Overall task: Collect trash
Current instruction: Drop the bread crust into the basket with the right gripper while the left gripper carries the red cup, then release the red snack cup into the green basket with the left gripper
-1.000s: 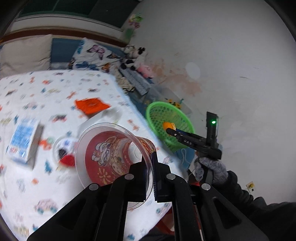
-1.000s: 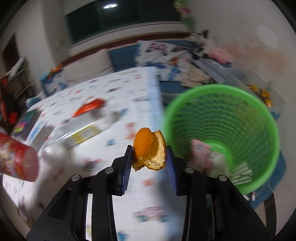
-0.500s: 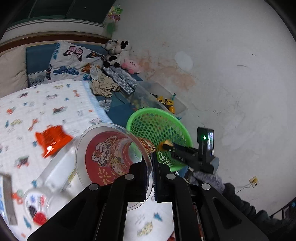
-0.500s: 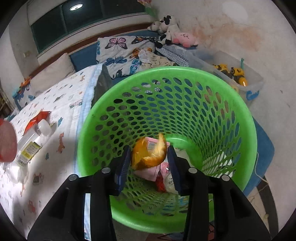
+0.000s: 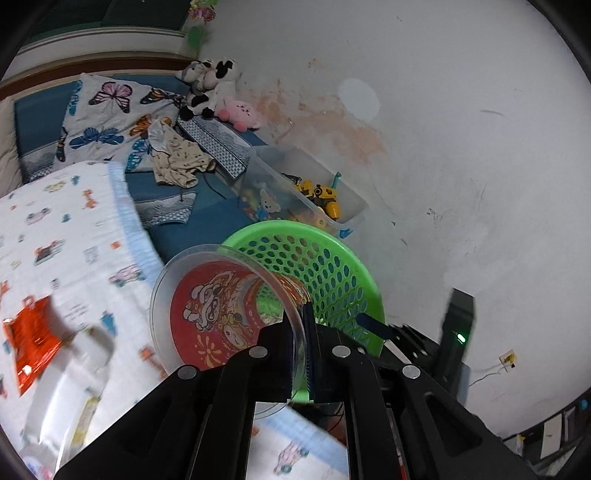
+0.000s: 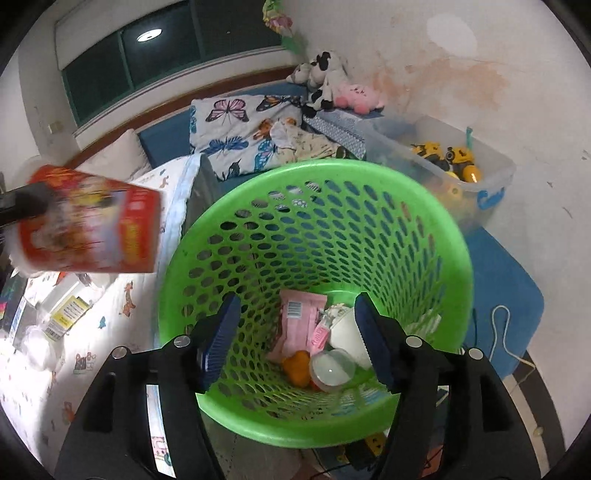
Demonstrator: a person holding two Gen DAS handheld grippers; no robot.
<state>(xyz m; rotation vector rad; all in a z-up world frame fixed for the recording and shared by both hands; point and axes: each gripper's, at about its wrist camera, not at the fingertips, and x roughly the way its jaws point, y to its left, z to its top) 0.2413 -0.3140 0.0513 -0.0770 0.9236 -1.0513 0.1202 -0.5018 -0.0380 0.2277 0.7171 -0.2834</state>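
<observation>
Right gripper (image 6: 295, 332) fingers are spreading, nothing between them, orange peel (image 6: 296, 367) lies below in the green basket (image 6: 436, 229); left gripper (image 5: 301, 347) pinches the cup (image 5: 221, 314) rim, likely next.

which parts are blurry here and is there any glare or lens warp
Left wrist view: the bedsheet and orange wrapper are smeared by motion, the basket and wall are sharp; fisheye bends the edges into a dark ring. Right wrist view: the red cup is blurred, the basket crisp; a ceiling lamp reflects in the window.
</observation>
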